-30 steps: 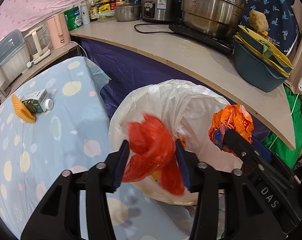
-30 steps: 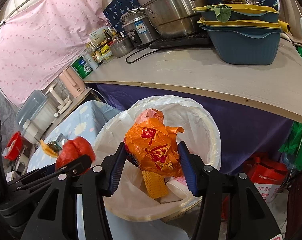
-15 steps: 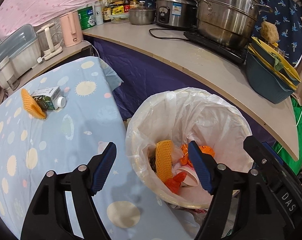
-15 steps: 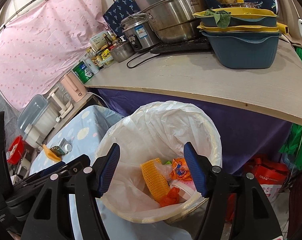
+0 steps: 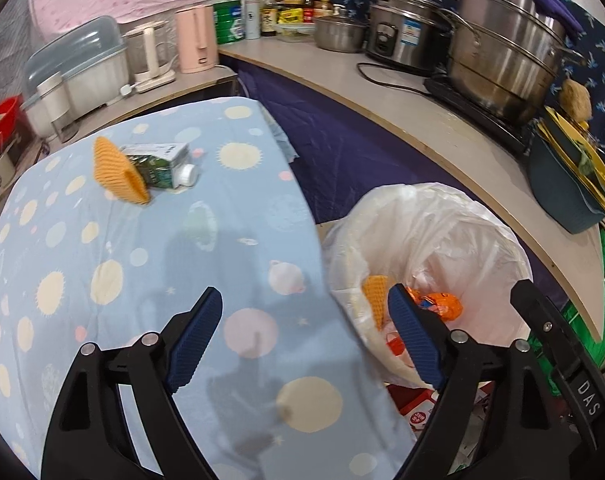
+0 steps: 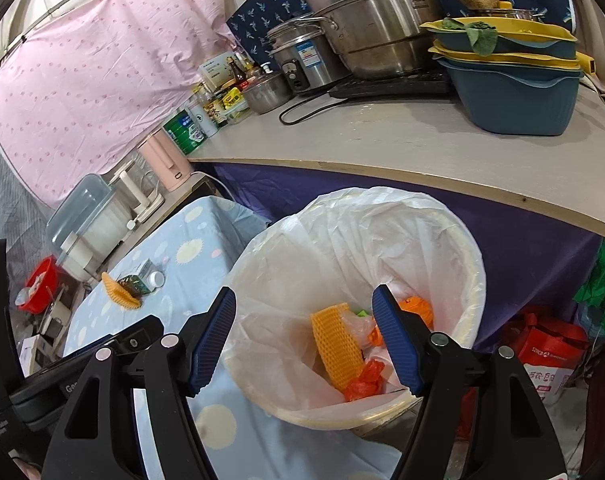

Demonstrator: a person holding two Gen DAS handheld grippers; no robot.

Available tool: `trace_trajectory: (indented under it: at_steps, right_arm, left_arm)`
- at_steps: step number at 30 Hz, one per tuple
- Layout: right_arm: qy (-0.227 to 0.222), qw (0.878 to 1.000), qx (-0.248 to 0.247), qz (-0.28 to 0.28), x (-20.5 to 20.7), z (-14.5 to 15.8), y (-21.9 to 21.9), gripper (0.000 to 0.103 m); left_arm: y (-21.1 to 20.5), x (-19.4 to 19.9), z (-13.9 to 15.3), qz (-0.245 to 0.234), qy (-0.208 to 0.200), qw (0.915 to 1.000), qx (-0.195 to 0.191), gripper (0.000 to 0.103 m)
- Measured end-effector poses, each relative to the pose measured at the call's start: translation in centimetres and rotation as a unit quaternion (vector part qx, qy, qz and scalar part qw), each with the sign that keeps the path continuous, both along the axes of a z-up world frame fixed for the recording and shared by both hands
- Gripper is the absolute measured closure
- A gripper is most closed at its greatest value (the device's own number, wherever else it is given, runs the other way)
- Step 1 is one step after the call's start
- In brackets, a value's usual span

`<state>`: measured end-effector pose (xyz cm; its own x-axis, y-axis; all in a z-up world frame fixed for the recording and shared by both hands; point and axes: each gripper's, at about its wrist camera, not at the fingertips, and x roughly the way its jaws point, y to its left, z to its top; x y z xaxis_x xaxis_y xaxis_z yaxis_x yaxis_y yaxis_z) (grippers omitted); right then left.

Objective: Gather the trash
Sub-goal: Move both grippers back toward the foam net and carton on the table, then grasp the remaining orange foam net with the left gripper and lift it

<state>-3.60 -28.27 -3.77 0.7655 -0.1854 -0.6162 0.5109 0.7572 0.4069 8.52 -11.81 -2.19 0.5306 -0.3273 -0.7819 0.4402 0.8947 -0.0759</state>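
A trash bin lined with a white bag (image 6: 422,216) (image 5: 462,216) stands beside the table. Inside lie an orange foam net (image 6: 336,344), a red bag (image 6: 362,384) and an orange bag (image 6: 416,308) (image 5: 442,304). On the blue spotted tablecloth (image 5: 142,264) lie a green carton (image 5: 162,164) (image 6: 138,280) and another orange foam net (image 5: 118,172) (image 6: 118,292), touching each other. My left gripper (image 5: 304,336) is open and empty above the table's near right edge. My right gripper (image 6: 304,334) is open and empty above the bin.
A curved counter (image 6: 422,144) behind the bin carries steel pots (image 6: 374,20), a rice cooker (image 6: 302,60), blue and yellow basins (image 6: 514,92), bottles and a pink kettle (image 5: 194,40). A red bag (image 6: 550,352) sits on the floor right of the bin.
Both grippers opened and dropped the red bag and the orange bag into the bin. The left gripper has since swung left over the table.
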Motion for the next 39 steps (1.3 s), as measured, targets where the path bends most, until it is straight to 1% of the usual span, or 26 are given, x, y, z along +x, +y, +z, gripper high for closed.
trace_trajectory:
  at_steps: [6, 11, 15, 20, 25, 30, 33, 39]
  right_arm:
    - [0.0, 1.0, -0.005, 0.009, 0.9, 0.2, 1.6, 0.034]
    - [0.006, 1.0, -0.008, 0.024, 2.2, 0.2, 3.0, 0.034]
    - [0.014, 0.999, -0.012, 0.042, 3.9, -0.1, 4.6, 0.034]
    - [0.026, 0.997, -0.018, 0.069, 6.7, -0.8, 6.8, 0.034]
    - [0.035, 0.995, -0.021, 0.094, 9.8, -1.5, 8.4, 0.034]
    - [0.039, 0.992, -0.026, 0.116, 13.3, -1.8, 10.0, 0.034]
    - [0.043, 0.991, -0.026, 0.127, 15.3, -2.3, 10.7, 0.034]
    - [0.049, 0.988, -0.022, 0.146, 19.0, -3.2, 11.5, 0.034]
  left_arm:
    - [3.3, 1.1, 0.1, 0.04, 0.007, 0.9992, -0.005, 0.016]
    - [6.1, 2.1, -0.2, 0.072, 0.018, 0.9972, -0.01, 0.015]
    - [8.4, 3.3, -0.5, 0.093, 0.026, 0.9952, -0.015, 0.014]
    - [10.5, 5.2, -0.5, 0.11, 0.023, 0.9935, -0.017, 0.011]
    - [12.0, 8.5, -0.6, 0.129, 0.024, 0.9911, -0.022, 0.01]
    - [12.3, 12.5, -1.2, 0.147, 0.022, 0.9886, -0.022, 0.009]
    - [12.1, 15.1, -2.4, 0.15, 0.038, 0.9878, -0.015, 0.009]
    - [12.2, 19.3, -4.4, 0.162, 0.062, 0.9846, -0.023, 0.009]
